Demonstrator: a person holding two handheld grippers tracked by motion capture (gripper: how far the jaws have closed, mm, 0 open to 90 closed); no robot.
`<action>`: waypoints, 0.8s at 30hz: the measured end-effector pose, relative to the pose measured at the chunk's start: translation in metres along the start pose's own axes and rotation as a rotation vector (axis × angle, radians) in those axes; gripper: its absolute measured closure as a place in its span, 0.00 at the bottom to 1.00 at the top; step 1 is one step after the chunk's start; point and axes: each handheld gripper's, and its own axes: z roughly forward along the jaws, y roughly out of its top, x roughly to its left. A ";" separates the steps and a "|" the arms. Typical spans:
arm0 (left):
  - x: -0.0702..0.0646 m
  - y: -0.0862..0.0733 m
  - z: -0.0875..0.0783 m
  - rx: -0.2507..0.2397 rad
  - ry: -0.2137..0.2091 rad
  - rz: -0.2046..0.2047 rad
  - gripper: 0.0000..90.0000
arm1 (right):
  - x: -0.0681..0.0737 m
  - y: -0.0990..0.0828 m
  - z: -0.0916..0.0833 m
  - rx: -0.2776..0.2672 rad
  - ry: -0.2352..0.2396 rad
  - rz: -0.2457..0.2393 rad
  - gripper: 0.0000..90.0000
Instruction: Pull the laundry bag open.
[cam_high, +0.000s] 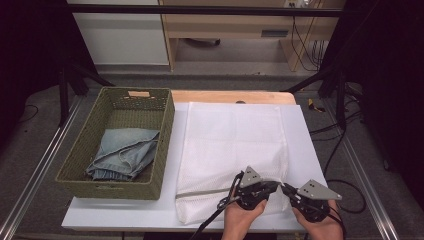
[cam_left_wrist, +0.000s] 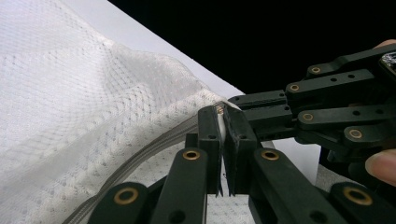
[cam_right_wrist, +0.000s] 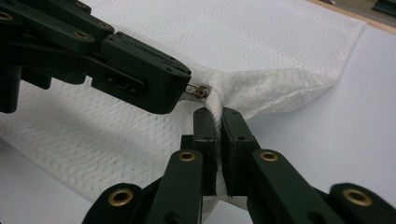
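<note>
Where both tongs (cam_high: 280, 187) pinch its corner, white mesh laundry bag (cam_high: 232, 145), zipper (cam_high: 202, 193) closed

One white mesh laundry bag (cam_high: 232, 150) lies on the tabletop (cam_high: 120, 212). One woven basket (cam_high: 80, 162) sits at nine o'clock from it, with one pair of jeans (cam_high: 125, 152) inside. One zipper pull (cam_right_wrist: 200, 91) shows at the bag's corner. Two tools, left tool (cam_high: 274, 187) and right tool (cam_high: 285, 189), meet at five o'clock.
</note>
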 end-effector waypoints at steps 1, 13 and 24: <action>0.000 0.000 0.000 0.003 0.004 0.001 0.96 | 0.000 0.000 0.000 0.001 0.000 0.001 0.96; 0.008 -0.005 -0.002 0.009 0.034 -0.026 0.96 | -0.001 -0.001 -0.002 0.009 0.001 0.017 0.96; 0.002 -0.008 0.000 -0.004 0.051 -0.033 0.96 | -0.003 -0.002 -0.003 0.038 -0.010 0.044 0.95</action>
